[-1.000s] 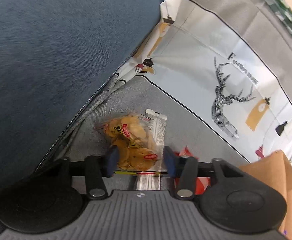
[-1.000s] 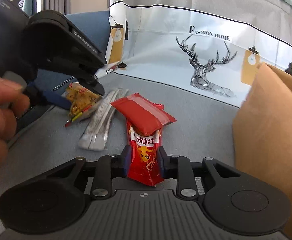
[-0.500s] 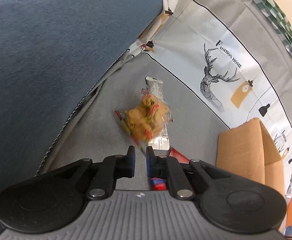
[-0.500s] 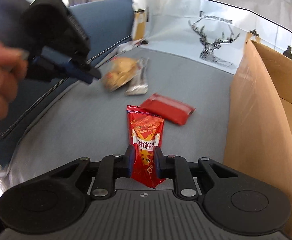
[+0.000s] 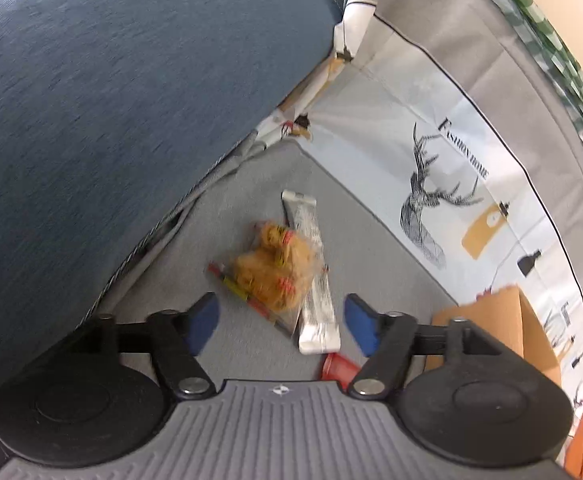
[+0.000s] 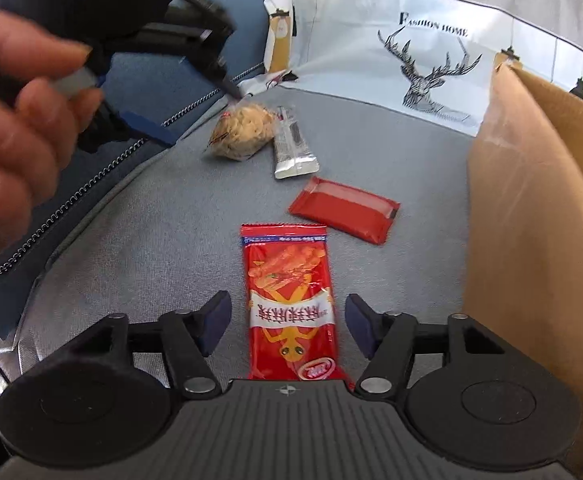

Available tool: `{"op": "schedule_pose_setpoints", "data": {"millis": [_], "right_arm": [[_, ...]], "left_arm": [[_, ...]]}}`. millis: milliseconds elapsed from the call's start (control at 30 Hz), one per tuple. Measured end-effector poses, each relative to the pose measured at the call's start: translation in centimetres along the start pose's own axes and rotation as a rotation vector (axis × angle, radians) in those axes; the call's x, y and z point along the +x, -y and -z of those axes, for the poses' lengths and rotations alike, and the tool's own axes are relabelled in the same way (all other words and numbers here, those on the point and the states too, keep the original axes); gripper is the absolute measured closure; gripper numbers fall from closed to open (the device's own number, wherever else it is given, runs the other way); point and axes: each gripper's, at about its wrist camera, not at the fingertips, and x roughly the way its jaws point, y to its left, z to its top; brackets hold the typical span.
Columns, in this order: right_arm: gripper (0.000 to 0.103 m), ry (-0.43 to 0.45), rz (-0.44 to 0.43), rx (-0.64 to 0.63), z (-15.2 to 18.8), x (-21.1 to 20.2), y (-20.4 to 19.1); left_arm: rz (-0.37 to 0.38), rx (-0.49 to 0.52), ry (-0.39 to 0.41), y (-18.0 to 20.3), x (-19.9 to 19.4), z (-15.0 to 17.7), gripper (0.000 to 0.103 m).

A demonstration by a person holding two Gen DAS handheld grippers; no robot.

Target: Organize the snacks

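On the grey cushion [image 6: 171, 220] a clear bag of golden cookies [image 5: 275, 268] [image 6: 243, 130] leans on a silver bar wrapper [image 5: 311, 272] [image 6: 291, 148]. My left gripper [image 5: 281, 320] [image 6: 187, 108], held by a hand [image 6: 23, 120], hovers just short of them. Its jaws are opening, with no pad touching either snack. A red printed snack packet [image 6: 291, 304] lies flat between the opening jaws of my right gripper [image 6: 287, 320]; the blue pads stand clear of its edges. A plain red packet [image 6: 345, 210] [image 5: 337, 366] lies just beyond it.
An open cardboard box [image 6: 531, 200] [image 5: 503, 328] stands close on the right. A blue cushion [image 5: 111, 100] with a zip edge rises on the left. A cloth printed with a deer [image 6: 423, 68] covers the back.
The left gripper, around the cookie bag a second ago, backed off, shut empty and has now opened wide. The right gripper drew the red printed packet back, then let it go.
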Motion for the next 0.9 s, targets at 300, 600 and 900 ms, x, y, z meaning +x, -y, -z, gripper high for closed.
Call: {"op": "schedule_pose_setpoints", "data": {"millis": [300, 600, 900], "right_arm": [[0.036, -0.053, 0.017, -0.018, 0.0, 1.9, -0.3], [0.054, -0.041, -0.004, -0.048, 0.1, 1.5, -0.6], [0.060, -0.005, -0.017, -0.031, 0.0, 0.6, -0.4]], "left_arm": [[-0.063, 0.106, 0.012, 2.4, 3.8, -1.6, 0.018], [-0.090, 0.245, -0.005, 3.5, 5.6, -1.3, 0.054], [-0.018, 0.263, 0.021, 3.4, 2.4, -0.6, 0.099]]}}
